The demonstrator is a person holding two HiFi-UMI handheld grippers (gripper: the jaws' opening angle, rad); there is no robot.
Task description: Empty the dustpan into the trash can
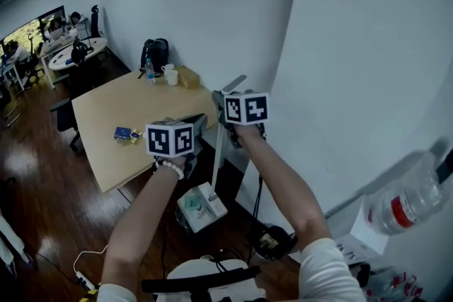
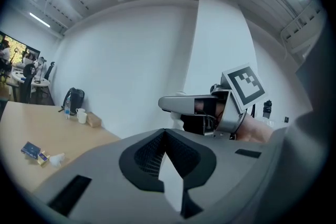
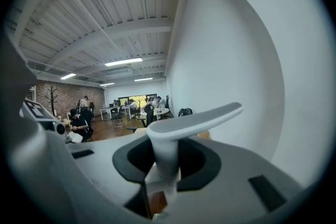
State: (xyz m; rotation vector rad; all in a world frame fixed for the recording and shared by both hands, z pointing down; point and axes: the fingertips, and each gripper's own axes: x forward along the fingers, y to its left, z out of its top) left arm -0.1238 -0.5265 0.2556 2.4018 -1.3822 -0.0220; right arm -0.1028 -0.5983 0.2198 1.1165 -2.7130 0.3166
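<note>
A white long-handled dustpan hangs over the floor by the wall. Its pan [image 1: 202, 205] holds some small debris, and its pole [image 1: 216, 152] rises to a flat grey handle [image 1: 231, 84]. My right gripper [image 1: 228, 100] is shut on the pole just under that handle [image 3: 195, 120]. My left gripper [image 1: 204, 125] is lower on the pole and looks shut on it, with a white strip [image 2: 172, 181] between its pads. The right gripper [image 2: 209, 110] shows ahead in the left gripper view. A dark round bin [image 1: 184, 220] seems to sit just beneath the pan, mostly hidden.
A wooden table [image 1: 106, 152] stands to the left with a blue packet [image 1: 123, 133], cups [image 1: 170, 75] and a backpack [image 1: 154, 53] at its far edge. The white wall [image 1: 340, 46] is close on the right. Cables [image 1: 85, 262] lie on the floor. A plastic bottle [image 1: 407, 205] is at right.
</note>
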